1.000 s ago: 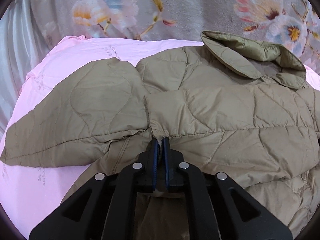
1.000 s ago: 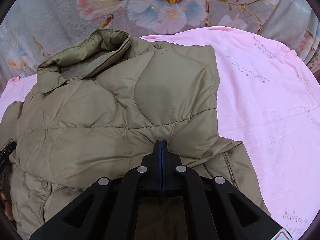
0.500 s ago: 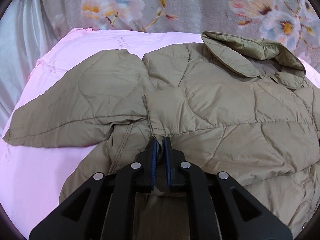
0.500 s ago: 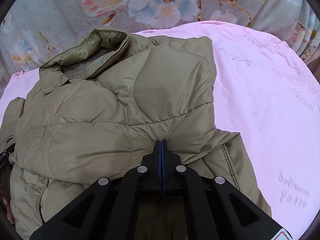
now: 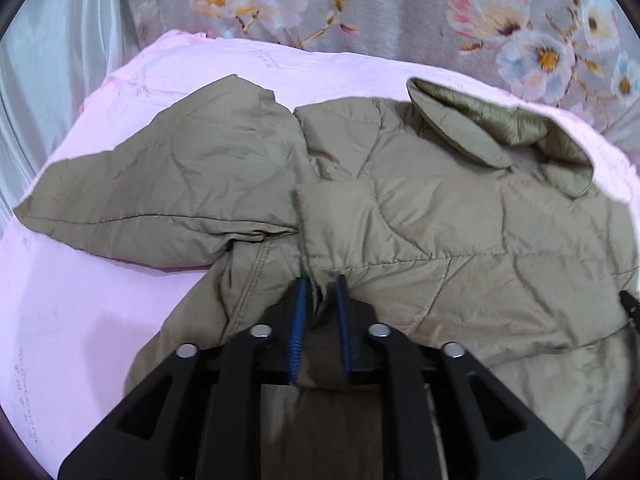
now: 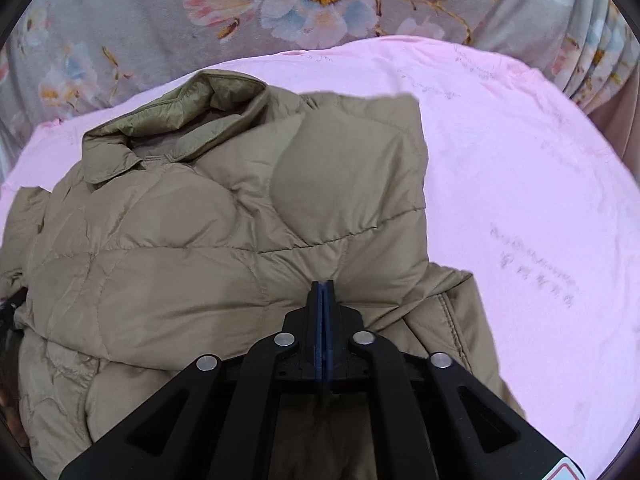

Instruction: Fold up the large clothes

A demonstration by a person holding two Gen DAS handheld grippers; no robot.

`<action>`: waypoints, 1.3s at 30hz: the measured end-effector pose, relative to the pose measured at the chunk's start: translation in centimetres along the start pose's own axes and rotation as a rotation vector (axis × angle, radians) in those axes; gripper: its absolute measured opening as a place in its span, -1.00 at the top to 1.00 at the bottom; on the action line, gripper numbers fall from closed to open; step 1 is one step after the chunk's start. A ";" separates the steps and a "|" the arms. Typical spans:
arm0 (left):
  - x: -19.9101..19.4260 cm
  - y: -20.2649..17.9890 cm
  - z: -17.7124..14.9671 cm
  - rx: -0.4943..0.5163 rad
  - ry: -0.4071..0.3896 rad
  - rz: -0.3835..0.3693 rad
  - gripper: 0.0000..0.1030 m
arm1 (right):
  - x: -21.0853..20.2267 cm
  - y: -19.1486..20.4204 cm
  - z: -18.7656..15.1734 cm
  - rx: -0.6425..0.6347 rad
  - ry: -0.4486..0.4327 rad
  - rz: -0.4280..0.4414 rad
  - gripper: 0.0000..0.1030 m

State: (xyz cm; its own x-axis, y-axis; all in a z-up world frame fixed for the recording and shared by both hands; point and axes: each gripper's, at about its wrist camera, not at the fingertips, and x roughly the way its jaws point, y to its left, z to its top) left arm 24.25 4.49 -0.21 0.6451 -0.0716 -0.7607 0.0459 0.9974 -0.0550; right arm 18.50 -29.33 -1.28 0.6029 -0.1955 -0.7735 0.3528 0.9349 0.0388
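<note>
A khaki quilted puffer jacket (image 5: 432, 216) lies spread on a pale pink embroidered bedsheet (image 5: 72, 320), its collar (image 5: 500, 132) toward a grey floral blanket (image 5: 400, 12) at the back. One sleeve (image 5: 160, 192) stretches out flat to the side over the sheet.

The left gripper (image 5: 320, 284) has just been opening: its blue-lined jaws stand a little apart with a fold of the jacket's lower edge between them, the cloth no longer visibly squeezed.

The right gripper (image 6: 322, 284) has its jaws almost together, pinching a thin fold of the same jacket (image 6: 224, 248), though they have just begun to ease apart. The folded-over hem sits raised across the jacket's body.
</note>
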 end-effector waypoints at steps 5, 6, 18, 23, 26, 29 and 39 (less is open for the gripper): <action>-5.5 5.9 2.0 -0.173 -0.149 -0.031 -0.82 | -4.4 4.1 1.6 -0.046 -0.096 0.092 0.39; -6.5 7.5 2.4 -0.195 -0.175 -0.021 -0.83 | -4.9 5.4 1.6 -0.067 -0.103 0.114 0.38; 0.5 26.8 2.4 -0.503 0.001 0.277 -0.83 | -1.6 18.2 -0.8 -0.220 -0.009 0.230 0.37; 2.7 29.8 2.4 -0.620 0.011 0.198 -0.83 | 0.1 18.2 -1.2 -0.214 0.001 0.218 0.34; 3.2 29.6 3.7 -0.624 -0.017 0.190 -0.61 | 0.2 18.4 -1.5 -0.231 -0.010 0.196 0.33; 3.4 28.9 5.1 -0.598 -0.005 0.149 0.65 | 0.1 18.7 -1.7 -0.248 -0.020 0.176 0.31; -6.9 15.0 13.2 -0.266 -0.261 0.014 0.95 | -0.5 18.2 -1.4 -0.219 -0.020 0.197 0.23</action>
State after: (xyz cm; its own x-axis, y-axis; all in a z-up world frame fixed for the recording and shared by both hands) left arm 30.57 19.93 12.70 0.8186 -0.0215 -0.5739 -0.1417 0.9608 -0.2382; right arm 23.60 -11.81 -1.10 0.6592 -0.0077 -0.7519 0.0663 0.9967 0.0478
